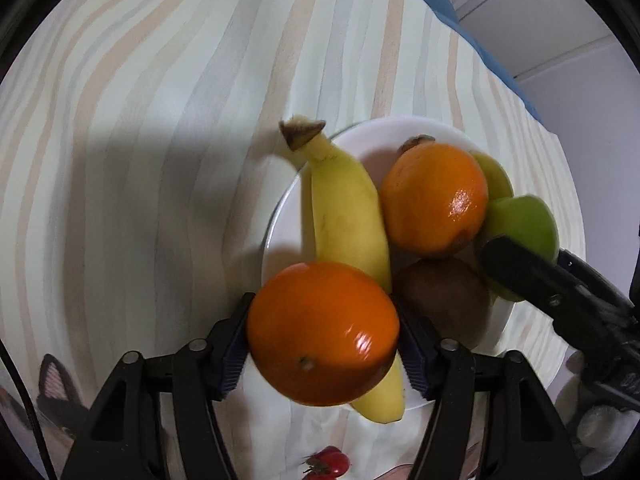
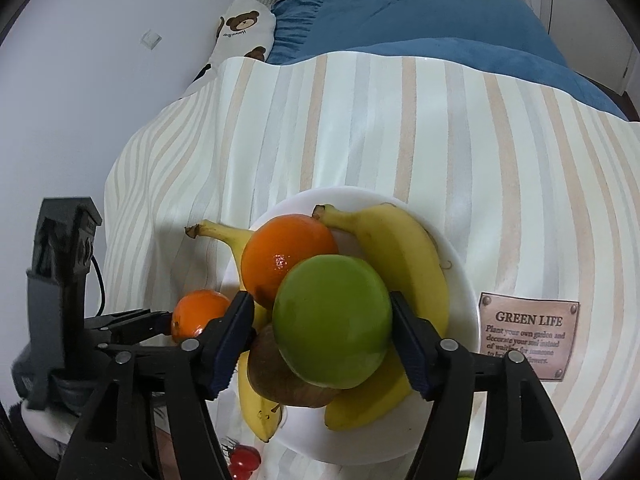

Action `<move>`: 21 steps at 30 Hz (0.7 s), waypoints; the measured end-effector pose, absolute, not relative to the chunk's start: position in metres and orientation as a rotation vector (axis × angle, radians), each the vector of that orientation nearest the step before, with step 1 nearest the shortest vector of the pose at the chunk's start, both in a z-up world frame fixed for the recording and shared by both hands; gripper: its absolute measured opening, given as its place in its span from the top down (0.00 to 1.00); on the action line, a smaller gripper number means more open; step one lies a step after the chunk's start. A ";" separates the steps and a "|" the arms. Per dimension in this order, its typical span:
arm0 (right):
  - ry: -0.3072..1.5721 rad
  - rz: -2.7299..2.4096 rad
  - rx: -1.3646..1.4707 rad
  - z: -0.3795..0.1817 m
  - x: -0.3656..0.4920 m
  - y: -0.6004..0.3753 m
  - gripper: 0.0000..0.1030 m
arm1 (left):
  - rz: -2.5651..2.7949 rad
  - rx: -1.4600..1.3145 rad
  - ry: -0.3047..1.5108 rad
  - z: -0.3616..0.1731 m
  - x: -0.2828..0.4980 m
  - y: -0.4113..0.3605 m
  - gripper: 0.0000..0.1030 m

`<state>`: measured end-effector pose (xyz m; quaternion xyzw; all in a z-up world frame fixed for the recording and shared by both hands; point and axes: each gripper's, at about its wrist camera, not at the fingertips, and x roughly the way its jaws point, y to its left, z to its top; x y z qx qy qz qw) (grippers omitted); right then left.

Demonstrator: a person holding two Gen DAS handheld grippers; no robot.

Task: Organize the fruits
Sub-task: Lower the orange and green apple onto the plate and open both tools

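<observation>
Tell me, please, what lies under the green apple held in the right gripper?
Under the green apple sit a brown kiwi and a banana on the white plate; the plate directly beneath it is covered.

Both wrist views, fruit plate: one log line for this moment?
left gripper: shut on orange | right gripper: shut on green apple | both over white plate | plate holds bananas, orange, kiwi

Glossy fruit, matt cloth

The orange has shiny, dimpled peel; the green apple is smooth (softly sheened); the plate glazed white; the striped tablecloth matt woven cloth.
</observation>
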<state>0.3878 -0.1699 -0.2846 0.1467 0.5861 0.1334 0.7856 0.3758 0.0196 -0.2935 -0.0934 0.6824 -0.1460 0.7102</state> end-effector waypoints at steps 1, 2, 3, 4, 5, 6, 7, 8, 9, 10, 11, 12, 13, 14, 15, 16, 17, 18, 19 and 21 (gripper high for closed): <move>1.265 0.286 0.316 -0.285 0.388 -0.168 0.26 | -0.325 -0.229 1.513 -0.294 0.373 0.024 0.37; 1.264 0.285 0.312 -0.285 0.388 -0.167 0.26 | -0.324 -0.250 1.515 -0.295 0.372 0.027 0.37; 1.262 0.282 0.307 -0.285 0.388 -0.166 0.26 | -0.323 -0.266 1.519 -0.296 0.371 0.033 0.37; 1.261 0.280 0.303 -0.285 0.388 -0.165 0.26 | -0.321 -0.283 1.524 -0.296 0.369 0.038 0.37; 1.261 0.279 0.301 -0.285 0.388 -0.164 0.25 | -0.318 -0.293 1.527 -0.297 0.369 0.040 0.37; 1.261 0.278 0.301 -0.285 0.388 -0.164 0.25 | -0.316 -0.298 1.527 -0.297 0.369 0.041 0.37; 1.262 0.277 0.305 -0.285 0.388 -0.164 0.25 | -0.312 -0.299 1.528 -0.297 0.369 0.042 0.37; 1.263 0.277 0.307 -0.285 0.389 -0.164 0.25 | -0.310 -0.296 1.529 -0.296 0.369 0.041 0.37; 1.265 0.276 0.310 -0.285 0.389 -0.165 0.25 | -0.308 -0.292 1.528 -0.296 0.369 0.040 0.37; 1.266 0.275 0.311 -0.285 0.389 -0.165 0.25 | -0.307 -0.287 1.527 -0.295 0.369 0.040 0.36; 1.267 0.279 0.314 -0.285 0.389 -0.165 0.24 | -0.306 -0.285 1.526 -0.295 0.369 0.039 0.36; 1.269 0.283 0.317 -0.285 0.389 -0.164 0.20 | -0.306 -0.285 1.527 -0.295 0.370 0.037 0.36; 1.270 0.288 0.321 -0.285 0.389 -0.163 0.17 | -0.308 -0.286 1.528 -0.295 0.370 0.037 0.36; 1.271 0.292 0.322 -0.286 0.388 -0.163 0.15 | -0.314 -0.291 1.529 -0.296 0.370 0.037 0.33; 1.273 0.295 0.323 -0.286 0.388 -0.162 0.11 | -0.317 -0.292 1.528 -0.296 0.371 0.036 0.33; 1.274 0.295 0.320 -0.286 0.387 -0.161 0.09 | -0.318 -0.290 1.529 -0.297 0.372 0.035 0.33; 1.274 0.294 0.316 -0.286 0.387 -0.160 0.09 | -0.319 -0.289 1.529 -0.297 0.372 0.034 0.32; 1.275 0.294 0.313 -0.286 0.387 -0.159 0.09 | -0.321 -0.289 1.528 -0.296 0.372 0.035 0.32; 1.275 0.293 0.313 -0.286 0.386 -0.159 0.08 | -0.322 -0.287 1.527 -0.296 0.373 0.033 0.32; 1.278 0.294 0.320 -0.286 0.386 -0.159 0.07 | -0.325 -0.284 1.517 -0.294 0.375 0.033 0.30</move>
